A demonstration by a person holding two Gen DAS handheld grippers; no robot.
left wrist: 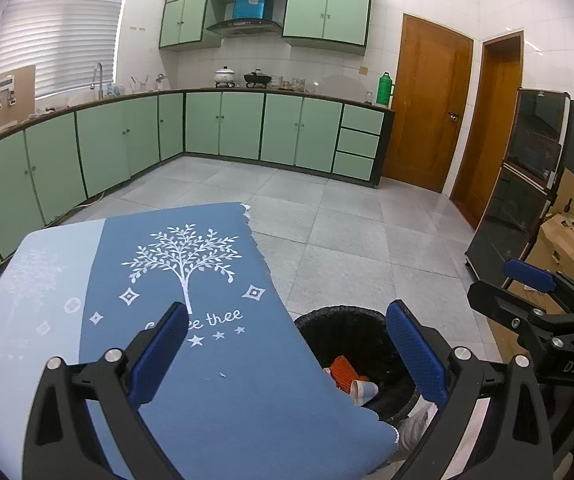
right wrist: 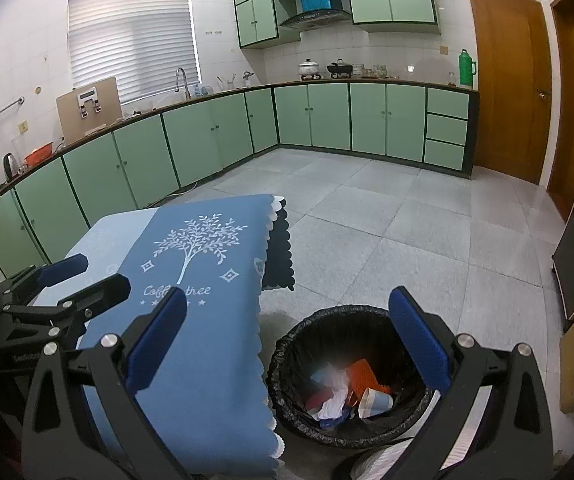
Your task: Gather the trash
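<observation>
Both hand-held grippers, left (left wrist: 287, 356) and right (right wrist: 287, 344), spread wide over bin (right wrist: 287, 360)

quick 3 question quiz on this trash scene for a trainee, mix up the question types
1. True or false: the left gripper holds a paper cup.
2. Multiple choice: the bin stands A) on the table, B) on the floor beside the table, C) on the counter.
3. Name two items visible inside the bin.

Key:
1. False; its jaws are wide apart with nothing between them, as are those of the right gripper.
2. B.
3. A paper cup and a ribbed orange piece; crumpled white paper also counts.
</observation>
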